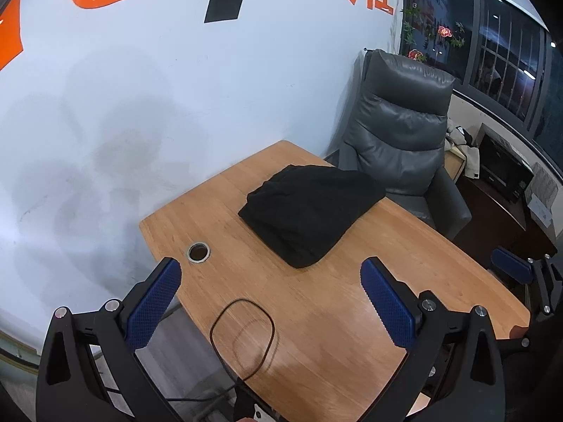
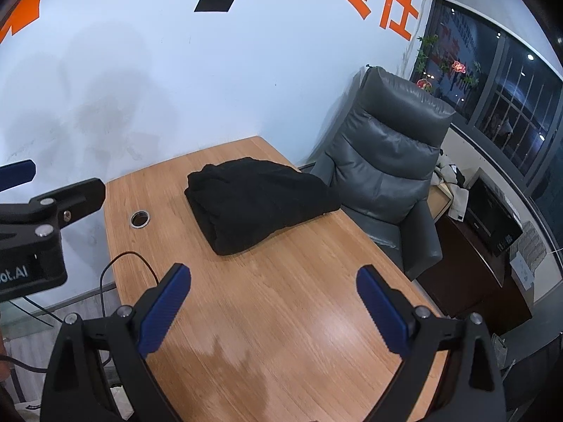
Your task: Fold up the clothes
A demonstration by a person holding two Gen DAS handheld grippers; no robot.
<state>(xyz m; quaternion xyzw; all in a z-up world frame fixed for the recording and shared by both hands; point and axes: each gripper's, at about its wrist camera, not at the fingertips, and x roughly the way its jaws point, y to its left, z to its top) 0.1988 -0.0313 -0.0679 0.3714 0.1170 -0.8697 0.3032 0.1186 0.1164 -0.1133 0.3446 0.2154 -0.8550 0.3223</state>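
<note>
Both pairs of blue fingers stood wide apart and empty, the left gripper [image 1: 271, 302] and the right gripper [image 2: 272, 307] held back over the near end of the wooden table [image 2: 281, 316]. Ahead of them, well apart, lay the black garment [image 1: 311, 211] in a folded bundle at the far end, its long axis slanting near-left to far-right. It sat more squarely ahead of the right gripper, which seemed slightly better placed.

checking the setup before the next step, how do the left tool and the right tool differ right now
The left tool hangs over the table's left edge, near the round hole and the looped black cable; the right tool hangs over bare wood nearer the table's middle. The black garment lies ahead and slightly right of the left tool, but ahead and slightly left of the right tool. Both are open, empty, and clear of the garment.
</note>
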